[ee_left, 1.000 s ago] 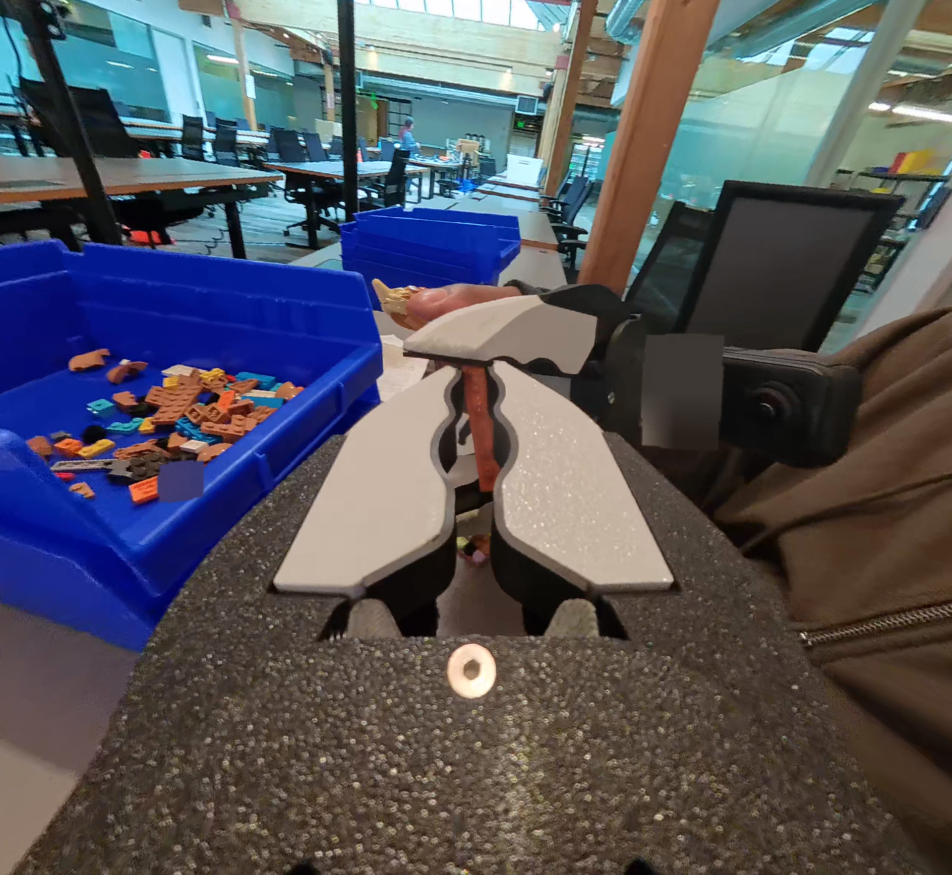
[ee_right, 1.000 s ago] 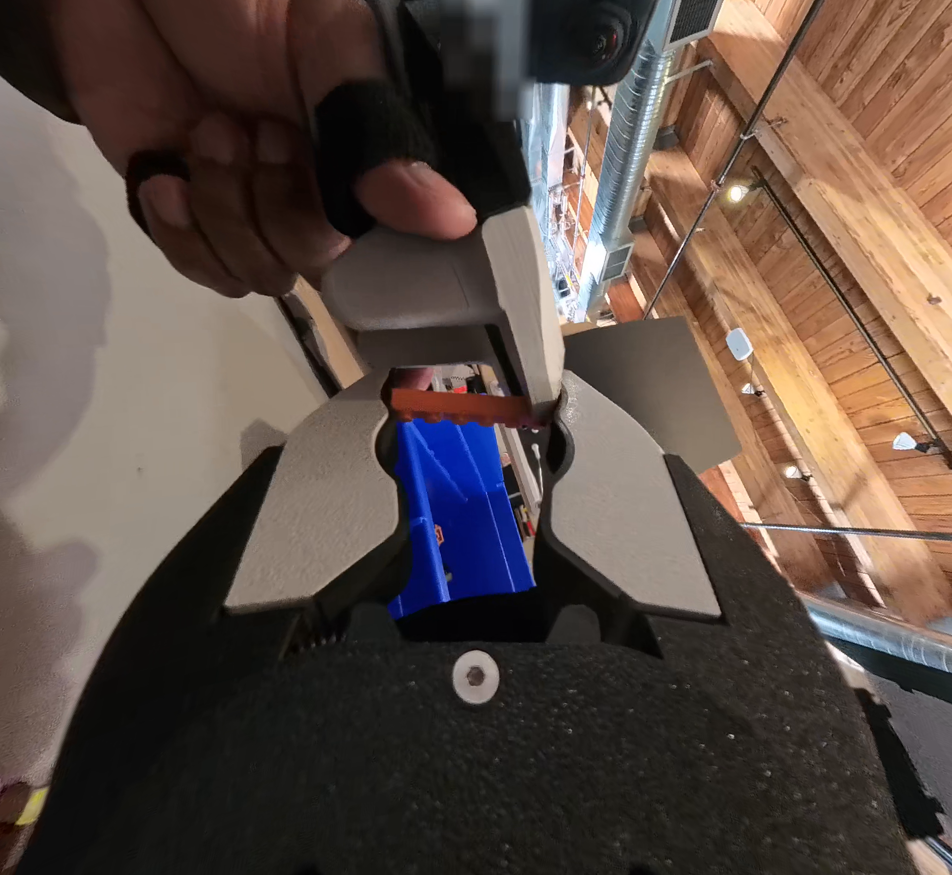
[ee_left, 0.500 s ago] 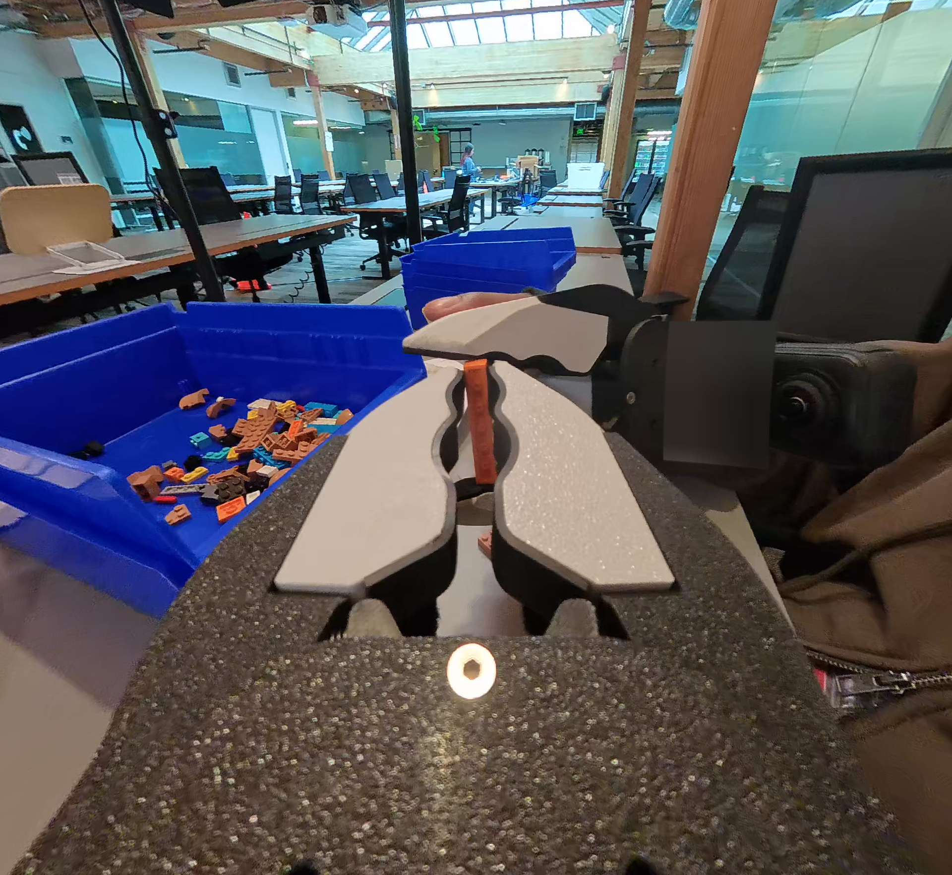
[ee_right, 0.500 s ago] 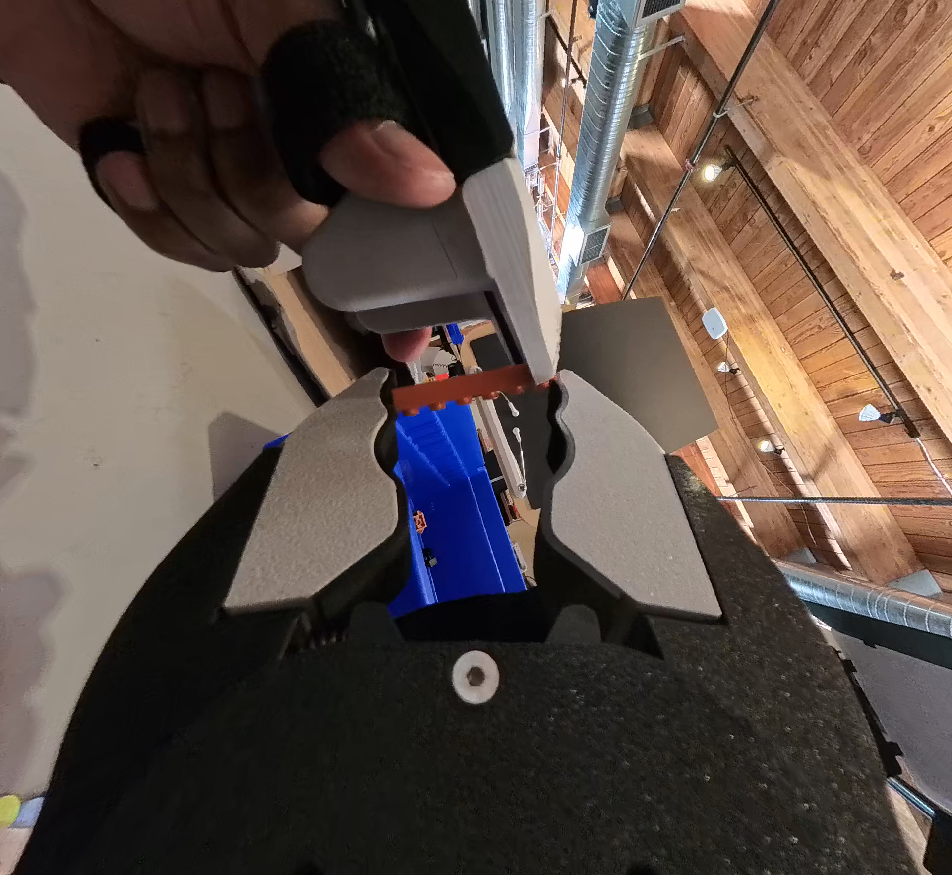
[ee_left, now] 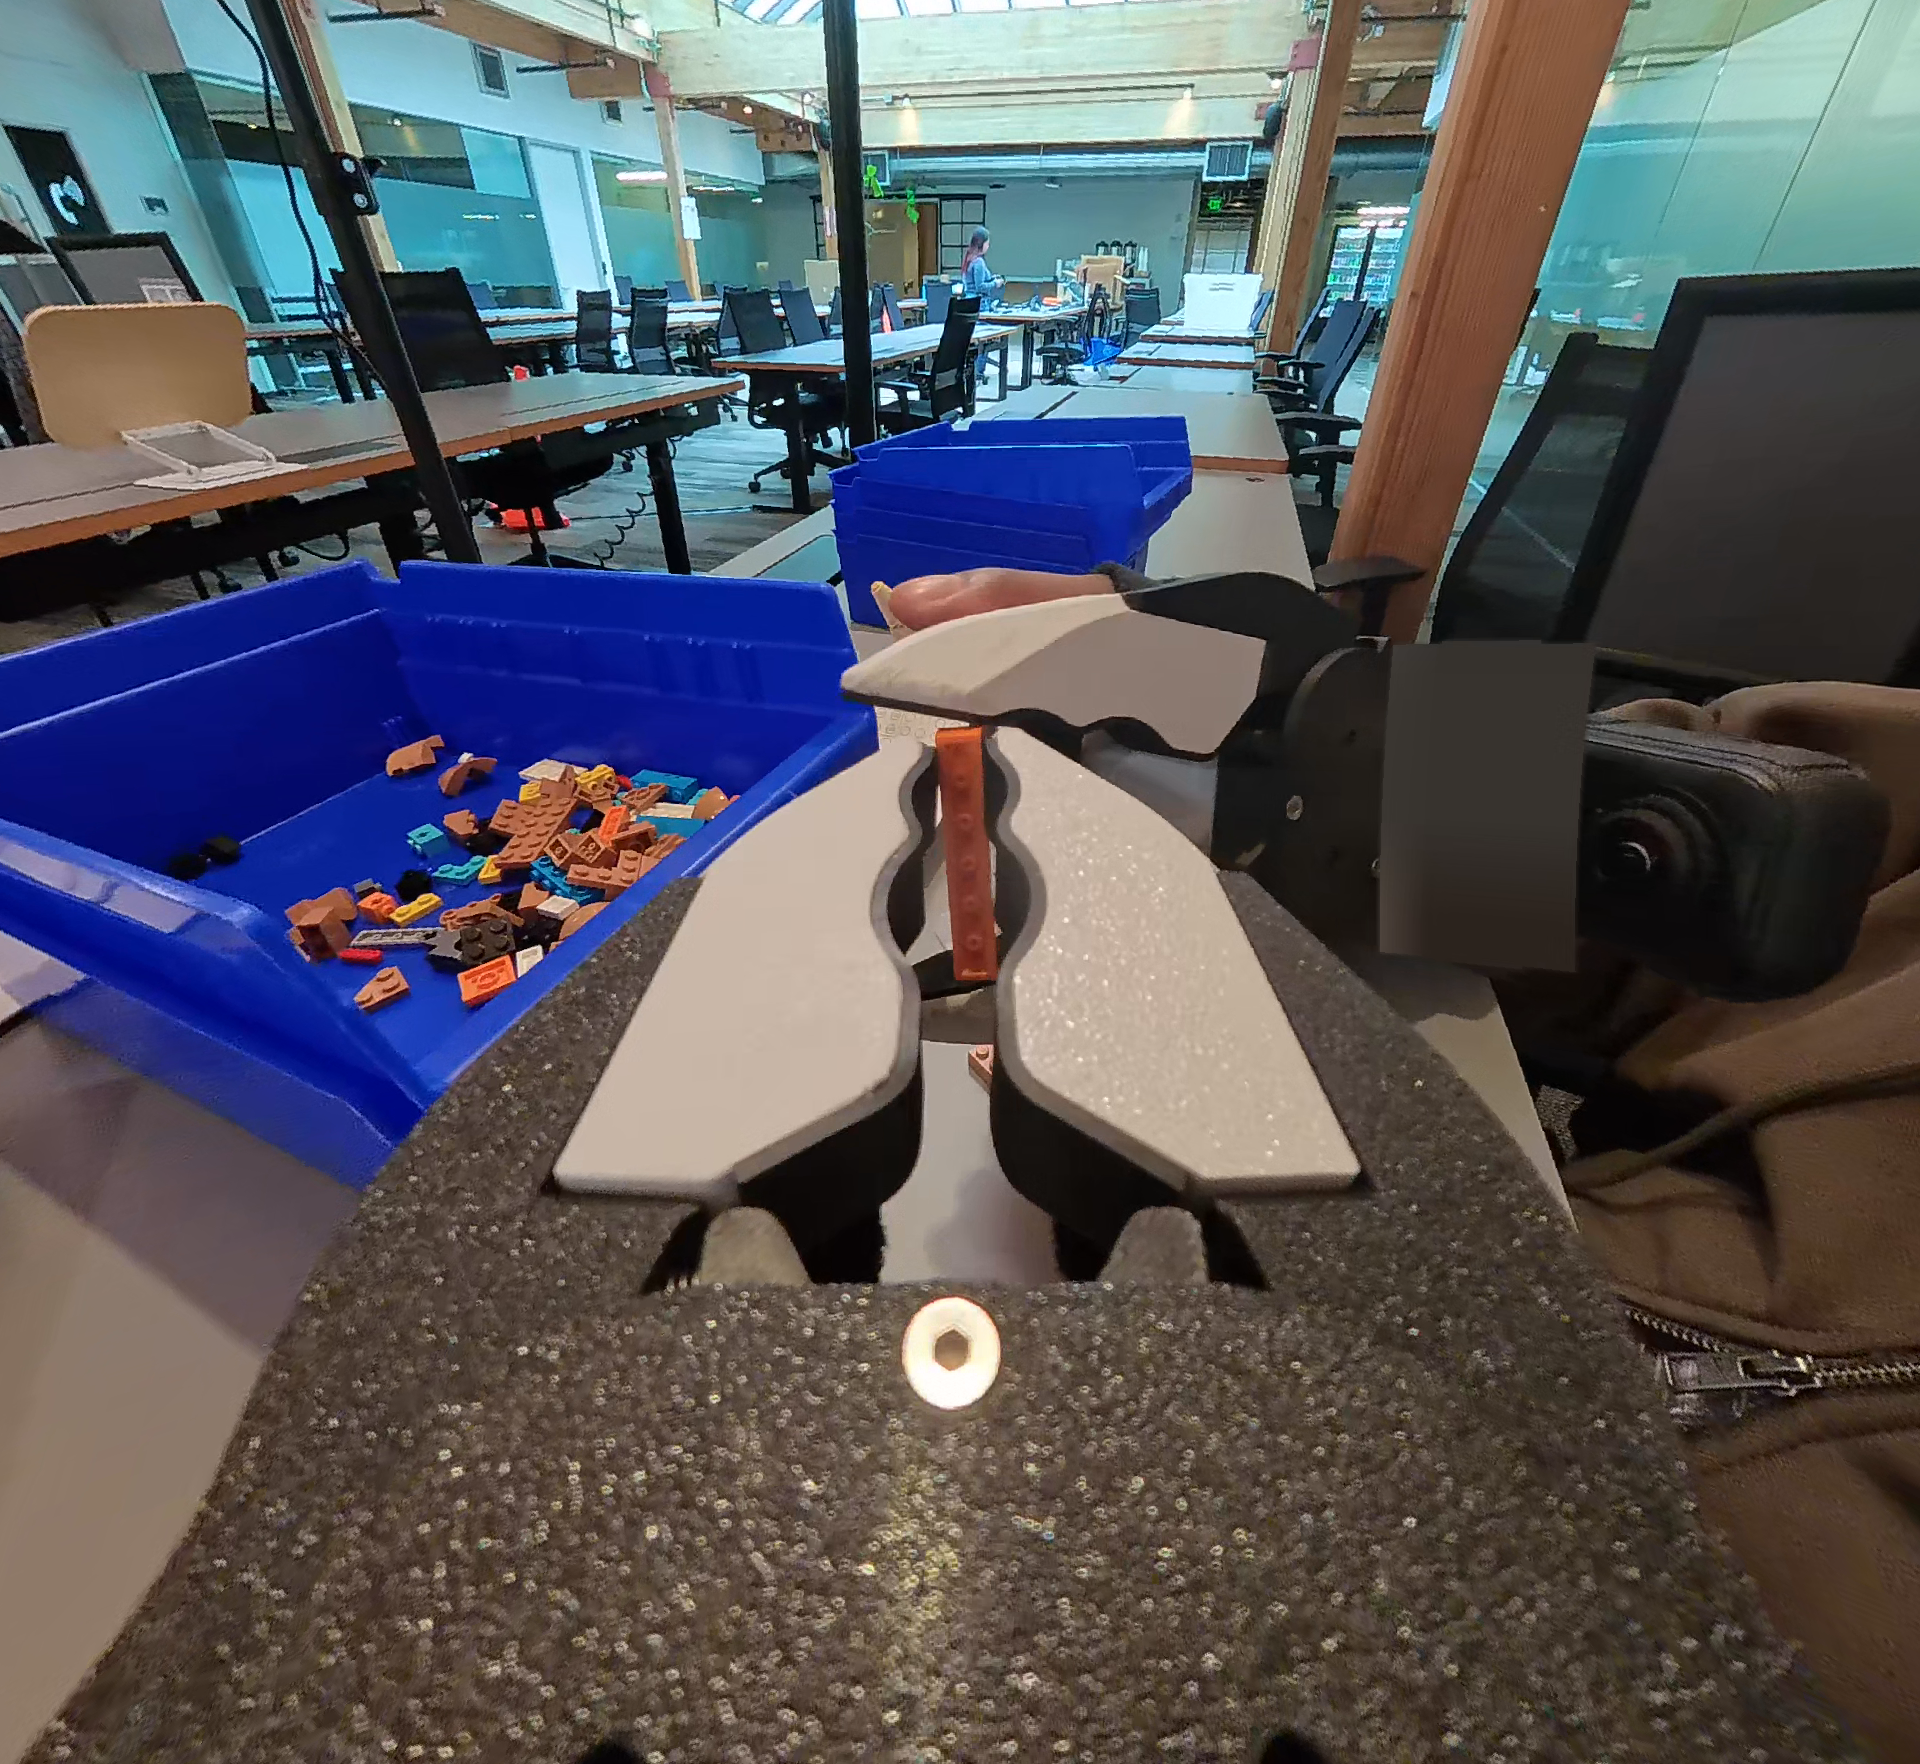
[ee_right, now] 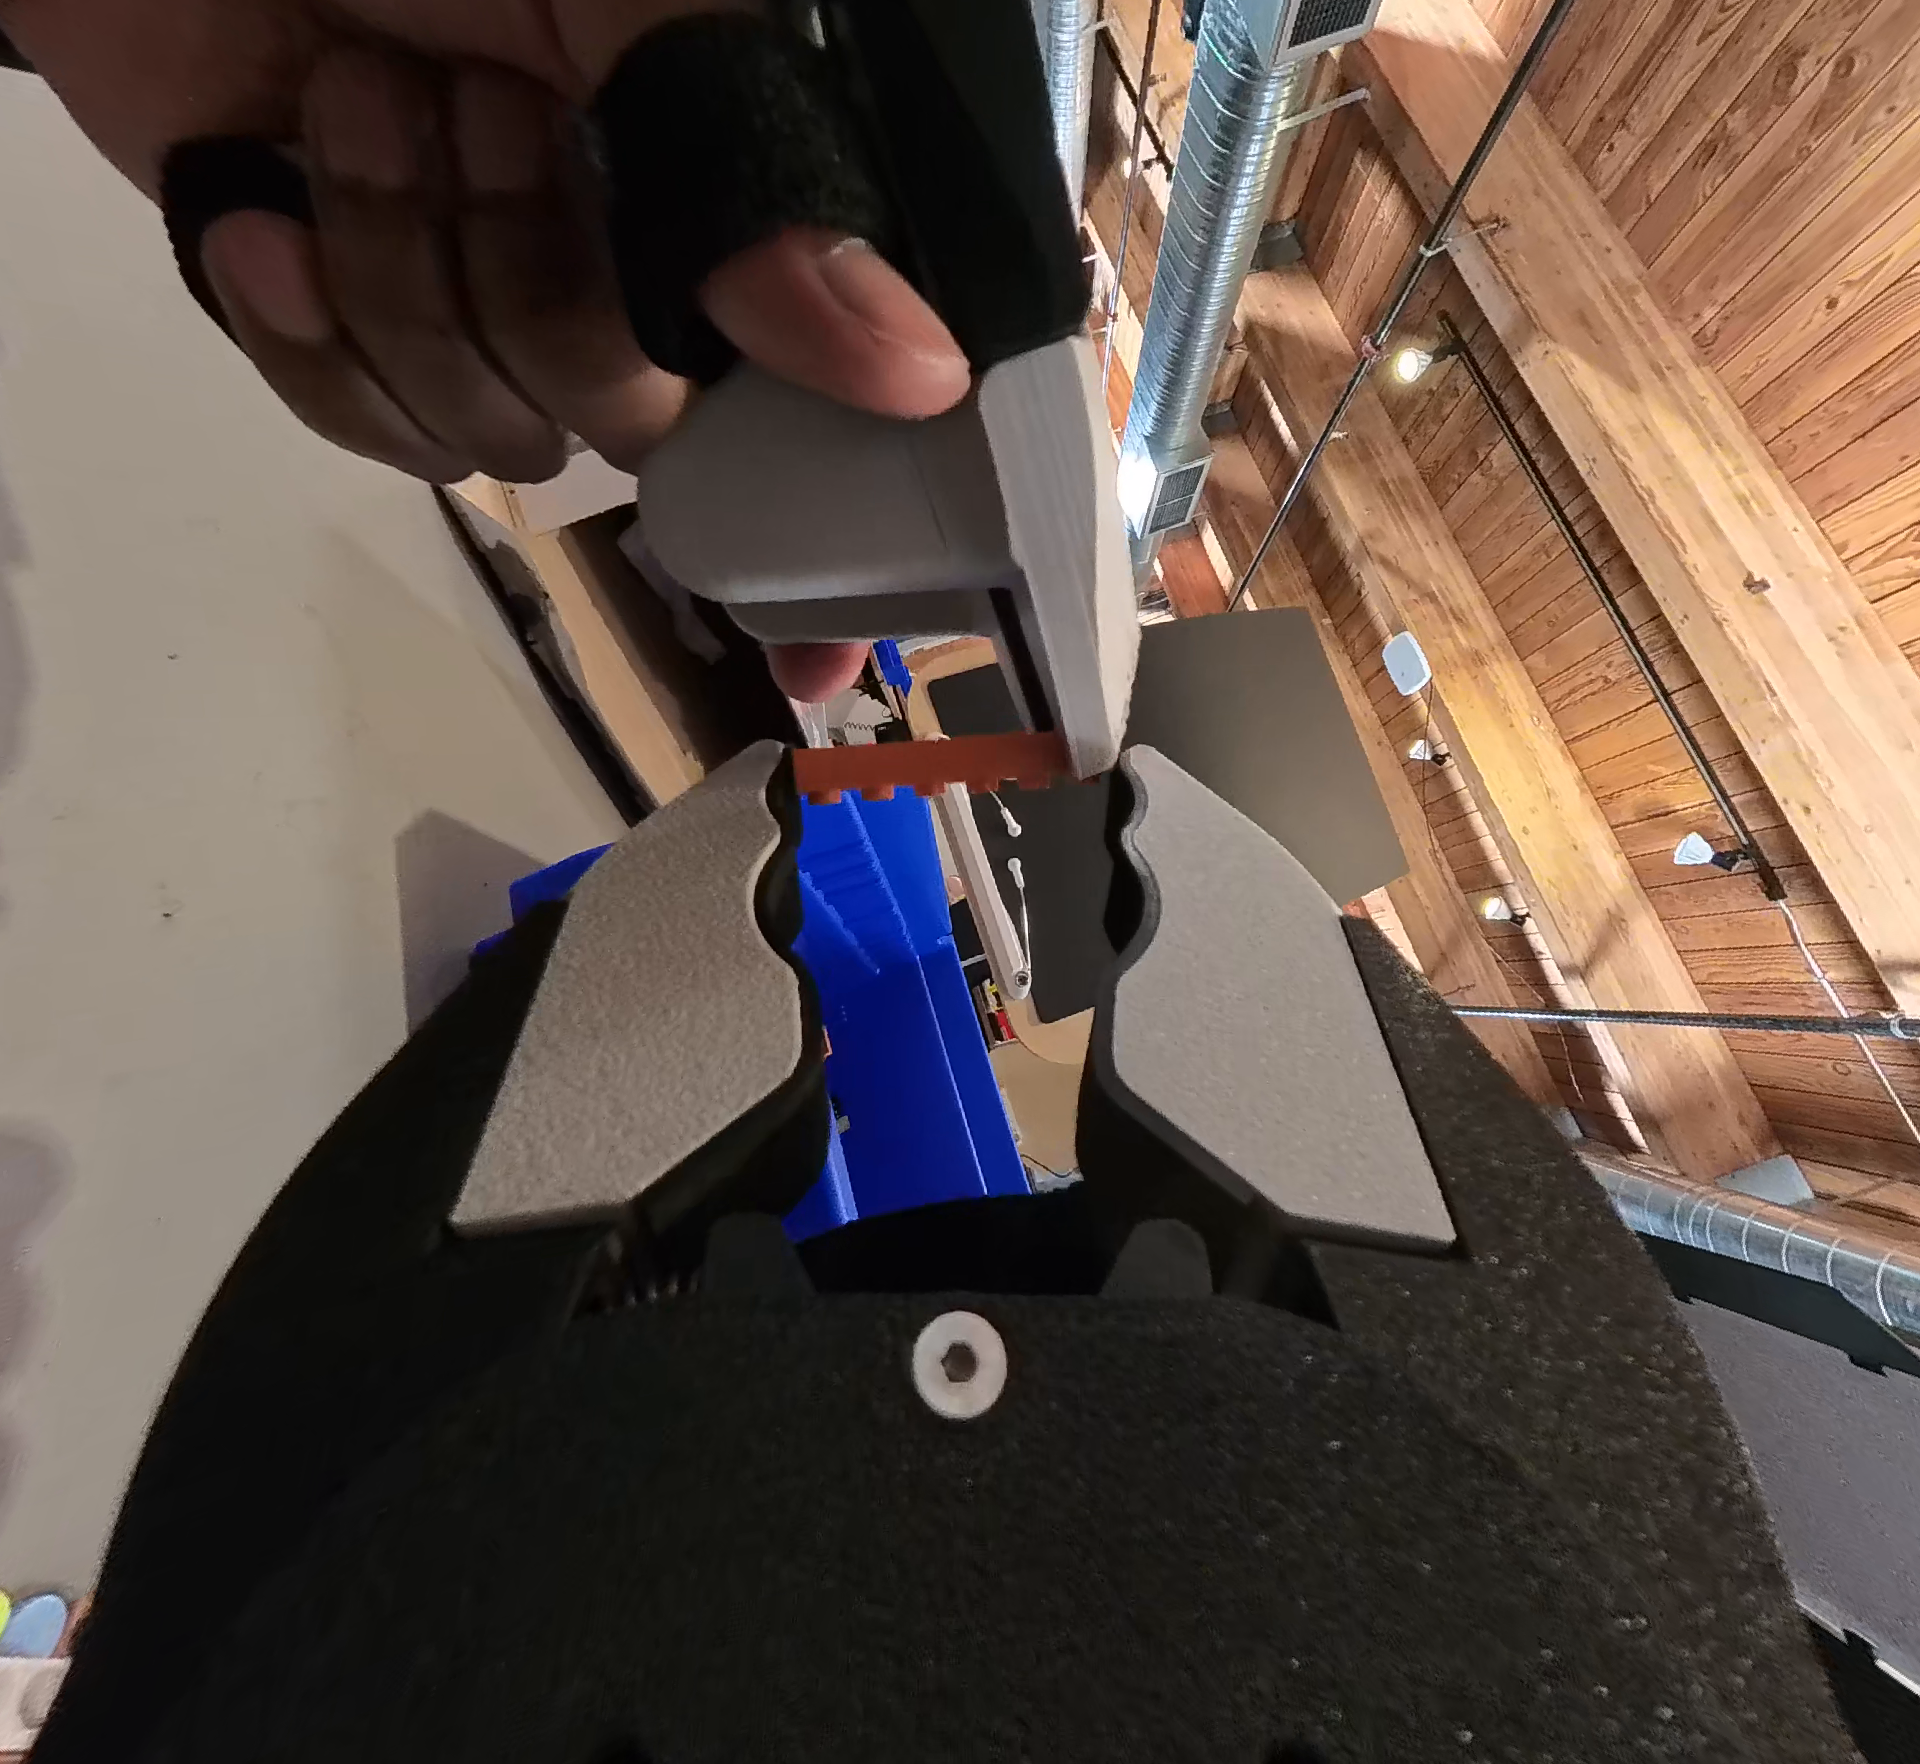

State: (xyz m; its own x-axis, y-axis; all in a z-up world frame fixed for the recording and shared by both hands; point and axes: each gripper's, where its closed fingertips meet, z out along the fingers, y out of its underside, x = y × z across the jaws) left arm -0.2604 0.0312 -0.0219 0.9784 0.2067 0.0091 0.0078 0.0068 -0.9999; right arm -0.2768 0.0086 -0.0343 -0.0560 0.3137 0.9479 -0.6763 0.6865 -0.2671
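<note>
My left gripper (ee_left: 951,750) is shut on a long thin orange brick (ee_left: 966,862), which stands on edge between its fingers. My right gripper comes in from the right, and one of its fingers (ee_left: 1039,665) lies over the brick's far end. In the right wrist view my right gripper (ee_right: 951,767) is partly open. The orange brick (ee_right: 914,765) spans the gap at its very tips. A finger (ee_right: 1070,571) of the left gripper, held by a hand (ee_right: 468,156), meets the brick's right end. I cannot tell whether the right fingertips press on the brick.
A blue bin (ee_left: 260,987) with several loose small bricks (ee_left: 540,841) sits on the table to the left. A stack of blue bins (ee_left: 1018,488) stands behind. A wooden post (ee_left: 1475,260), a dark monitor (ee_left: 1766,488) and a brown jacket (ee_left: 1818,1195) are on the right. The tips of both grippers are at nearly the same place.
The brick stays fixed in the left fingers. It has slid a little toward the right gripper's fingertips. Both grippers have shifted together, and the bin now shows farther left.
</note>
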